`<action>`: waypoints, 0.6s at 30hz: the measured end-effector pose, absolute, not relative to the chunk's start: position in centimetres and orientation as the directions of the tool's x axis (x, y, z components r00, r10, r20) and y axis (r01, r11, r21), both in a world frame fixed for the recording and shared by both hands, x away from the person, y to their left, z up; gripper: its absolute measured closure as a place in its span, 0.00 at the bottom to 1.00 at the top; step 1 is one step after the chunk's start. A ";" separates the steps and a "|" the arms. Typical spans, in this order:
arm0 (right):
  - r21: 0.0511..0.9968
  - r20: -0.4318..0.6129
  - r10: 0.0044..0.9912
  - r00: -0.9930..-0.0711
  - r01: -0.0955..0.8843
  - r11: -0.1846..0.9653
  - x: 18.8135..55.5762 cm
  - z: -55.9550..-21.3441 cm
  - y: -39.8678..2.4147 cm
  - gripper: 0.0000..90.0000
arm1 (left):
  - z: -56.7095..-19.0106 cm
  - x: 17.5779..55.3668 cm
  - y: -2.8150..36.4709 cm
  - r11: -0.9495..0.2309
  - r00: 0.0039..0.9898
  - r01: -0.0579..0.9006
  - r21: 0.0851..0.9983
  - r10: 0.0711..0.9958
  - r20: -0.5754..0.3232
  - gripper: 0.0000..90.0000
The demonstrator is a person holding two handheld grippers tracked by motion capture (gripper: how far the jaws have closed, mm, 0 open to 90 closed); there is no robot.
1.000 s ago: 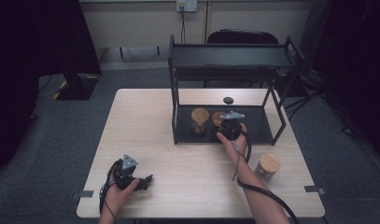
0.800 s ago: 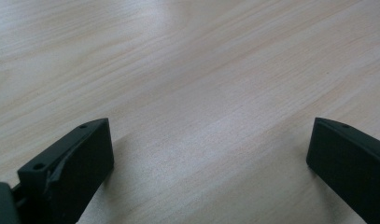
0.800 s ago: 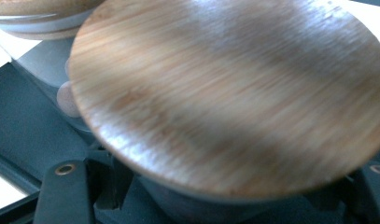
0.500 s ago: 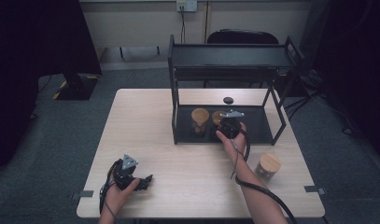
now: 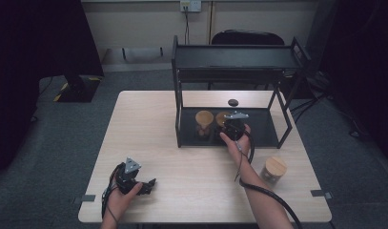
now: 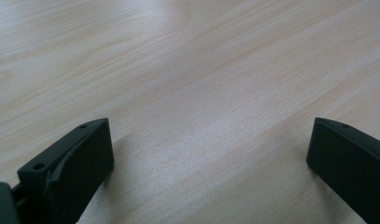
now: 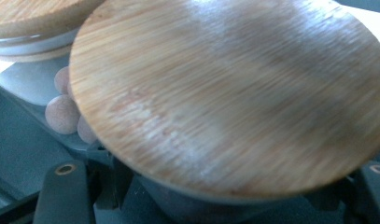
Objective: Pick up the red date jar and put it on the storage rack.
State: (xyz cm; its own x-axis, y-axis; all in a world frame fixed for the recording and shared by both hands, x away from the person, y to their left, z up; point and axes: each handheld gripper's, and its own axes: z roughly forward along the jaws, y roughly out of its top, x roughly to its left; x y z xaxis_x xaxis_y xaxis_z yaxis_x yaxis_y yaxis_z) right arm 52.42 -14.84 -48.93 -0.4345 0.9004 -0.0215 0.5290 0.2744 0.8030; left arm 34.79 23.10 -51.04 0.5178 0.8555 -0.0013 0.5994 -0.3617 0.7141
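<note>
Jar (image 7: 225, 93) with bamboo lid sits on the rack's bottom shelf (image 5: 263, 129), beside another lidded jar (image 5: 204, 122) — glass, I'd judge rigid, slick, breakable; best gripped on the body under the lid. My right tongs (image 5: 232, 128) are clamped on it there. Left tongs (image 5: 148, 183) gape wide, empty, low over the tabletop (image 5: 148, 119).
</note>
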 end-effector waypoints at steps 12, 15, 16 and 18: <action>0.795 -0.029 0.898 -0.438 0.535 0.287 52.9 -48.9 -14.7 0.28 | -51.0 34.8 23.1 -0.362 0.518 0.599 0.714 0.856 -0.001 0.00; 0.795 -0.033 0.899 -0.437 0.534 0.289 53.0 -48.9 -14.6 0.28 | -51.0 34.8 23.1 -0.361 0.518 0.600 0.714 0.856 -0.001 0.00; 0.795 -0.035 0.899 -0.436 0.533 0.290 53.0 -48.9 -14.6 0.28 | -51.0 34.8 23.1 -0.362 0.518 0.599 0.714 0.856 -0.001 0.00; 0.796 -0.037 0.900 -0.435 0.531 0.290 53.1 -48.9 -14.6 0.28 | -51.0 34.8 23.1 -0.362 0.518 0.599 0.714 0.856 -0.001 0.00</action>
